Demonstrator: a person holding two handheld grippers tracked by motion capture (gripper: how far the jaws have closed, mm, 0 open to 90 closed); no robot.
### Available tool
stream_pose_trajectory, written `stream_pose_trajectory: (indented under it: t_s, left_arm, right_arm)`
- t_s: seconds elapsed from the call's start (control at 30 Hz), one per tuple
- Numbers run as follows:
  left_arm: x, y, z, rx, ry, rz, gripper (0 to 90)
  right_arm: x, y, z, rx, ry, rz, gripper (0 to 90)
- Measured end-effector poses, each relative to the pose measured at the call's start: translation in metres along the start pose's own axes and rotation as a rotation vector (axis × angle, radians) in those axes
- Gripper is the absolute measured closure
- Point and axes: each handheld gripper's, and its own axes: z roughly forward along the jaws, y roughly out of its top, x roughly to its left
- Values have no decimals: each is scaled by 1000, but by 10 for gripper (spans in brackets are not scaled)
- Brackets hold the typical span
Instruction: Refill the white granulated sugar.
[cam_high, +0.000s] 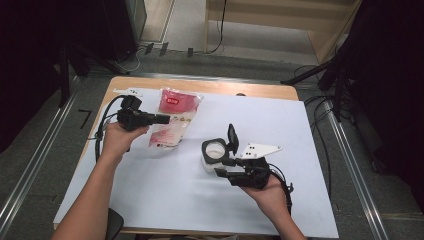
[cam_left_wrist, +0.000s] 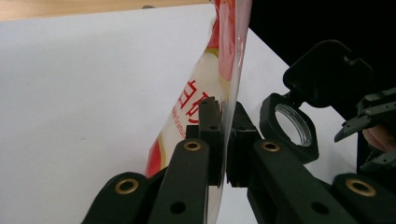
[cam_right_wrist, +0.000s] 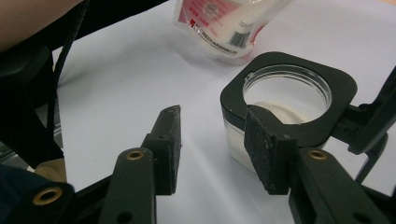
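one glossy plastic pouch, red and cream with red print and a barcode, is seen at the upper left of the high view, on the white paper sheet covering the wooden table. its thin edge is pinched flat between the closed black jaws of the left gripper. one squarish clear jar with a black rim, a round mouth and a hinged black lid standing open is seen at the centre, white granules inside. the right gripper is held just beside the jar with its rough-padded jaws parted; whether one pad touches the jar cannot be told.
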Motion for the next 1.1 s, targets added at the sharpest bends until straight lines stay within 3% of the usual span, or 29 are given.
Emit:
stream_pose_trajectory:
  t_s: [0.2, 0.67, 0.9, 1.1]
  left_arm:
    - [4, -10, -8, 8, -25, -12, 879]
    - [1, -27, -24, 39, -9, 16, 841]
    - [1, -29, -29, 35, -33, -13, 752]
    - [-1, -32, -31, 33, -31, -2, 720]
  right_arm:
    - [-1, -1, 1, 3, -7, -2, 568]
    - [-3, -2, 4, 9, 0, 16, 557]
    - [-3, -2, 5, 16, -6, 10, 555]
    - [-5, -2, 6, 21, -6, 10, 554]
